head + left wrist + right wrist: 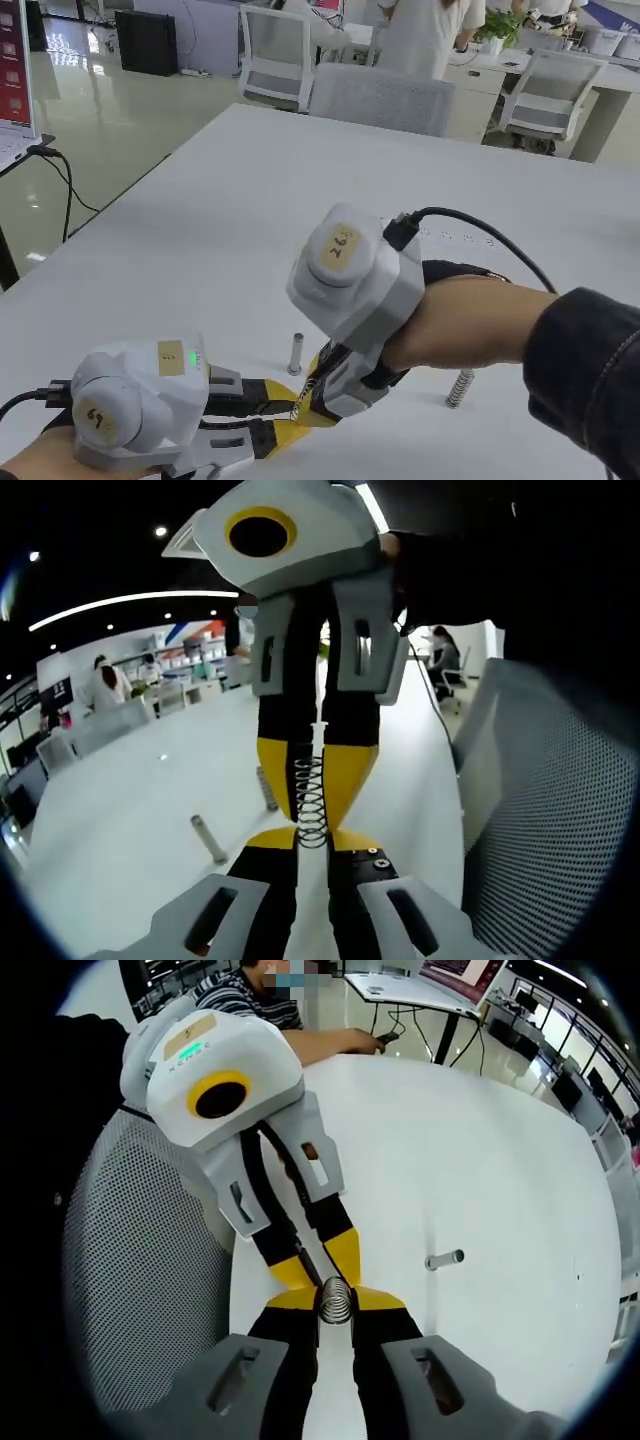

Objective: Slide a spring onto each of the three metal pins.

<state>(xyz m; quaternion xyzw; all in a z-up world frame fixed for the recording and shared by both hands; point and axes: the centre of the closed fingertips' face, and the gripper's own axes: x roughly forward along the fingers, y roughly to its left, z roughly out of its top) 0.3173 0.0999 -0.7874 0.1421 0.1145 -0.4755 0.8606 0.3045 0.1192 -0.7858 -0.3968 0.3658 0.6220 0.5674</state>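
**Evidently the spring is in the grippers, not yet on a pin**

Just beside the standing pin (pixel 296 353), on the person's side of it, the right gripper (pixel 312 400) and the left gripper (pixel 285 425) meet tip to tip above the table (pixel 220 220). The spring (pixel 312 800) runs between them. In the right gripper view its coil (pixel 337 1300) shows end-on, pinched between that gripper's (pixel 337 1312) own jaws. The left gripper's (pixel 312 845) jaws are drawn narrow around the spring's other end. Whether they actually pinch it I cannot tell.

The standing pin is bare, and so are the nearer pin (pixel 208 838) and farther pin (pixel 266 788) in the left gripper view. A loose spring (pixel 460 388) lies well apart from the standing pin, on the right arm's side.

This looks like the first fitting, at the stage of steadying or re-gripping the spring. The next move probably calls for one gripper to let go. The other would then bring the spring's open end square over the standing pin's top and lower it along the pin's axis, since any tilt could catch a coil on the rim.
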